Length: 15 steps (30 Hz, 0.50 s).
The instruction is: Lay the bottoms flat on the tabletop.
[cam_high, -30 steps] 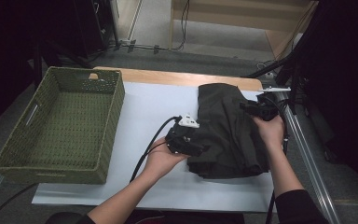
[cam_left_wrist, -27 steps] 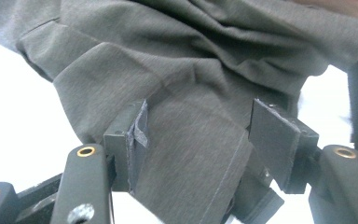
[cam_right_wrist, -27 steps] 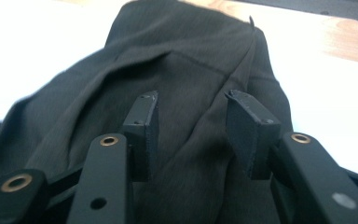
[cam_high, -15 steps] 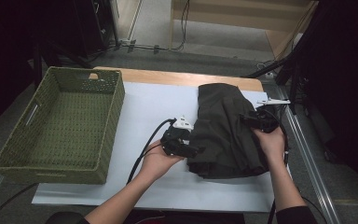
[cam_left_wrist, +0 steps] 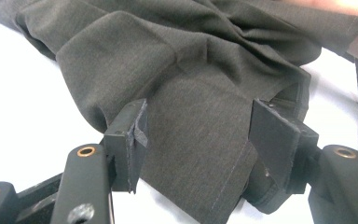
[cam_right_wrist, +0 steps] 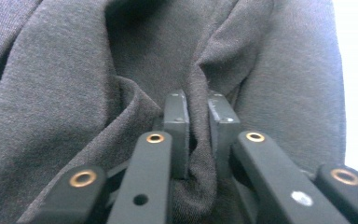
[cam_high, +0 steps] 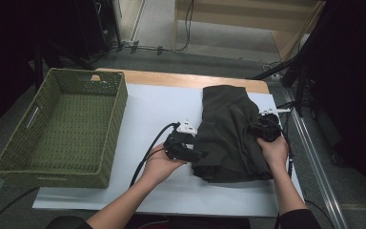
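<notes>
1. Since the earlier frame the right gripper (cam_right_wrist: 196, 135) has sunk onto the dark folded garment (cam_high: 228, 133) and its jaws have just been closing; they now pinch a ridge of cloth
2. The left gripper (cam_left_wrist: 198, 140) stands apart, jaws straddling the garment's near-left corner, pads not pressing
3. The garment lies on the white mat (cam_high: 152, 109), right of centre, its right edge close to the mat's edge
4. Bare mat separates it from the green wicker basket (cam_high: 62, 129), leaving room to carry it leftward
</notes>
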Available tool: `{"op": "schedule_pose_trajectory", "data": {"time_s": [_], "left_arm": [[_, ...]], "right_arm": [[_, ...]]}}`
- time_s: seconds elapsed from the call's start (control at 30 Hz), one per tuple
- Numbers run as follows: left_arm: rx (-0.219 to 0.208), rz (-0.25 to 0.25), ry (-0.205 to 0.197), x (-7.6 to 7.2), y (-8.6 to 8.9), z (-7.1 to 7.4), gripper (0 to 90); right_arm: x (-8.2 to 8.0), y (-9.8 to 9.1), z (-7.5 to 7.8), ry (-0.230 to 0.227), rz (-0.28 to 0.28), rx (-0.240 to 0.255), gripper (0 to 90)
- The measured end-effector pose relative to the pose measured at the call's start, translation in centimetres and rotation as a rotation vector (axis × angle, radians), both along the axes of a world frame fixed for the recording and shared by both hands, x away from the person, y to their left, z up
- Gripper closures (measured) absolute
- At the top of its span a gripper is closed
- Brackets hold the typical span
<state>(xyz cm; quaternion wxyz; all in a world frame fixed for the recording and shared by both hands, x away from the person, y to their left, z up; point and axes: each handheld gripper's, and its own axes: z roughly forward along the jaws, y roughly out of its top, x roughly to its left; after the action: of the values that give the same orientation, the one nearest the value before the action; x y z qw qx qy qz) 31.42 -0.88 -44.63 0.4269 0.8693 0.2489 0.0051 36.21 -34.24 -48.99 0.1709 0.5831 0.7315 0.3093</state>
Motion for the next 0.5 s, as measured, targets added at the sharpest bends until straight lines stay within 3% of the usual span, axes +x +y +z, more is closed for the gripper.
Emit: {"op": "schedule_pose_trajectory", "data": {"time_s": [0.07,0.33,0.5], "left_arm": [[0.003,0.003,0.003,0.0,0.0,-0.1,38.9],[0.005,-0.005,0.013,-0.1,-0.2,-0.4,38.9],[0.020,-0.025,0.015,-0.4,-0.6,-0.8,38.9]], "right_arm": [[-0.1,-0.5,0.4,-0.003,-0.012,0.036,80.4],[-1.2,-2.5,2.4,-0.060,-0.033,0.066,80.6],[-1.2,-3.6,2.5,-0.052,-0.044,0.092,80.7]]}}
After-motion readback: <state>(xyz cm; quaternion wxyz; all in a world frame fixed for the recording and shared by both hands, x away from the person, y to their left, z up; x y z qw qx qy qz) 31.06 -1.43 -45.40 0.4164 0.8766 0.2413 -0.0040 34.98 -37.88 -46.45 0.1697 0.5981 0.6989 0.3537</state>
